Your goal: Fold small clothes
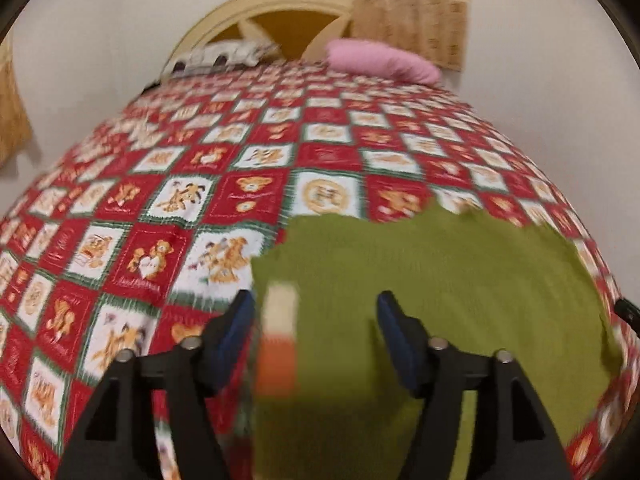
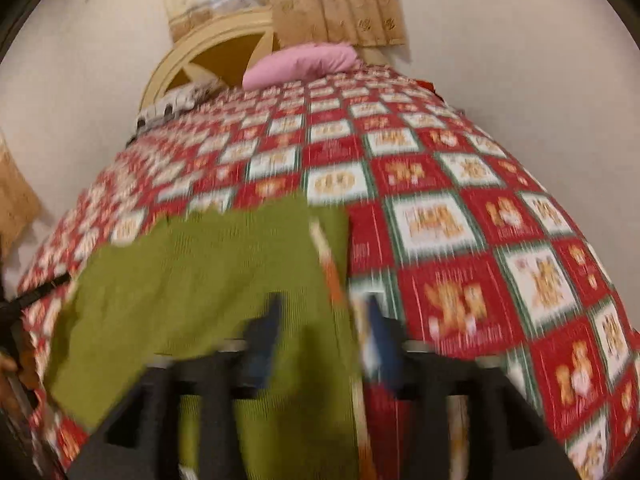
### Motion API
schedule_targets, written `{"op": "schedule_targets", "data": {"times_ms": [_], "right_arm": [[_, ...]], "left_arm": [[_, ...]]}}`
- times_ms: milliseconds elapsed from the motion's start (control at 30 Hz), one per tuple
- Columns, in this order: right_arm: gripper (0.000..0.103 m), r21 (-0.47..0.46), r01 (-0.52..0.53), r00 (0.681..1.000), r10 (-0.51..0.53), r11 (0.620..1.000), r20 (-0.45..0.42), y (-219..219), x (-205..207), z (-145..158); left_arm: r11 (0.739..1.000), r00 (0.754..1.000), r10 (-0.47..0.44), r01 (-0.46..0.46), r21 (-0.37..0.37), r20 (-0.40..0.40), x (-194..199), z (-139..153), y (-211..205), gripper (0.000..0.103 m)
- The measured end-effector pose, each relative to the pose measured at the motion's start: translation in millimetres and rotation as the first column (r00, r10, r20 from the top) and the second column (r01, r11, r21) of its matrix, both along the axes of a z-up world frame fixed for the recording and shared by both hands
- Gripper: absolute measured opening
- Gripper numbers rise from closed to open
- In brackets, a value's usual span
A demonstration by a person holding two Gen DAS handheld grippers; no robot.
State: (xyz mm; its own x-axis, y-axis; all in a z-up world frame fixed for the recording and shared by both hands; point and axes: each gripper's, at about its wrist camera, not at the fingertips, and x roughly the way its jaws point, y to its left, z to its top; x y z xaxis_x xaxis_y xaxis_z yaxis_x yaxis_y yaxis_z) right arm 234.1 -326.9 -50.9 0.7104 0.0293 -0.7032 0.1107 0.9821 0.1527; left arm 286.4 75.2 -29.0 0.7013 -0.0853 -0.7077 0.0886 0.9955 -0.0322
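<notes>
A small olive-green knit garment point(image 1: 440, 280) lies spread on the patterned bed quilt point(image 1: 160, 208). It has a cream and orange stripe point(image 1: 278, 336) near its left edge. My left gripper point(image 1: 316, 316) hovers over that edge, open, its blue pads point(image 1: 236, 320) standing well apart with the stripe between them and not pressed. In the right wrist view the same green garment point(image 2: 208, 272) lies to the left, and its striped edge point(image 2: 330, 268) runs down the middle. My right gripper point(image 2: 324, 332) stands open astride this edge, with blurred blue pads point(image 2: 264, 340).
The red, white and green quilt point(image 2: 480, 240) covers the whole bed. A pink pillow point(image 1: 380, 60) and a white patterned pillow point(image 1: 224, 54) lie by the cream headboard point(image 1: 276, 4). Curtains point(image 2: 336, 4) hang behind. A hand with the other gripper point(image 2: 16, 320) shows at the left edge.
</notes>
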Motion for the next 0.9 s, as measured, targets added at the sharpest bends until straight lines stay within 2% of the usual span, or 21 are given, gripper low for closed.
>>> {"op": "schedule_targets", "data": {"times_ms": [100, 167, 200, 233, 300, 400, 467, 533, 567, 600, 633, 767, 833, 900], "right_arm": [[0.059, -0.055, 0.017, 0.997, -0.021, 0.998, -0.068, 8.8, -11.3, -19.0], [0.044, -0.044, 0.027, 0.993, -0.032, 0.999, -0.114, 10.7, -15.7, -30.9], [0.030, -0.023, 0.030, 0.991, -0.033, 0.999, -0.127, 9.9, -17.7, -35.8], [0.025, -0.004, 0.037, 0.992, -0.037, 0.999, -0.123, 11.4, -23.1, -38.4], [0.017, -0.038, 0.043, 0.993, -0.046, 0.998, -0.105, 18.2, -32.9, -38.2], [0.010, -0.065, 0.077, 0.992, -0.083, 0.995, -0.092, 18.8, -49.5, -36.4], [0.008, -0.086, 0.107, 0.989, -0.115, 0.991, -0.091, 11.9, -61.8, -37.4], [0.008, -0.024, 0.116, 0.989, -0.117, 0.993, -0.090, 0.1, -72.8, -42.7], [0.008, 0.024, 0.125, 0.988, -0.123, 0.992, -0.088, -6.6, -75.9, -44.5], [0.008, 0.044, 0.130, 0.988, -0.125, 0.991, -0.090, -9.2, -75.7, -44.8], [0.008, 0.048, 0.132, 0.988, -0.127, 0.990, -0.092, -9.0, -75.8, -44.5], [0.009, 0.016, 0.140, 0.986, -0.138, 0.990, -0.093, -0.3, -81.9, -35.7], [0.009, -0.024, 0.190, 0.980, -0.191, 0.981, -0.046, 8.4, -94.9, -18.3], [0.009, -0.082, 0.182, 0.983, -0.178, 0.980, 0.051, 27.2, -104.6, 3.9]], "left_arm": [[0.999, 0.999, -0.035, 0.035, 0.016, 0.001, -31.9, -6.8, -16.8, 0.074], [0.999, 0.999, -0.049, 0.049, 0.017, -0.005, -45.9, -12.8, -24.6, 0.074], [0.998, 0.998, -0.054, 0.055, 0.013, -0.013, -51.8, -17.7, -27.7, 0.074], [0.999, 0.999, -0.050, 0.051, 0.015, -0.021, -55.7, -21.5, -29.7, 0.074], [0.999, 0.999, -0.029, 0.030, 0.024, -0.046, -61.6, -32.4, -28.8, 0.074], [0.999, 0.999, -0.017, 0.019, 0.041, -0.035, -70.3, -36.7, -24.5, 0.076], [0.999, 0.999, -0.034, 0.036, 0.038, -0.042, -71.7, -38.4, -19.3, 0.084], [0.999, 0.997, 0.000, 0.004, 0.043, -0.076, -68.2, -47.6, -13.7, 0.102], [0.999, 0.995, 0.023, -0.020, 0.028, -0.101, -65.0, -52.7, -10.2, 0.103], [0.999, 0.990, 0.036, -0.039, -0.017, -0.134, -60.5, -57.5, -4.4, 0.103], [0.998, 0.990, 0.044, -0.049, -0.029, -0.136, -58.3, -57.6, -2.0, 0.103], [0.998, 0.992, 0.057, -0.057, 0.009, -0.112, -62.4, -56.2, -7.1, 0.103], [0.998, 0.992, 0.060, -0.060, 0.008, -0.113, -61.6, -57.1, -7.4, 0.103], [0.998, 0.991, 0.065, -0.065, 0.003, -0.115, -61.0, -57.7, -7.3, 0.103]]}}
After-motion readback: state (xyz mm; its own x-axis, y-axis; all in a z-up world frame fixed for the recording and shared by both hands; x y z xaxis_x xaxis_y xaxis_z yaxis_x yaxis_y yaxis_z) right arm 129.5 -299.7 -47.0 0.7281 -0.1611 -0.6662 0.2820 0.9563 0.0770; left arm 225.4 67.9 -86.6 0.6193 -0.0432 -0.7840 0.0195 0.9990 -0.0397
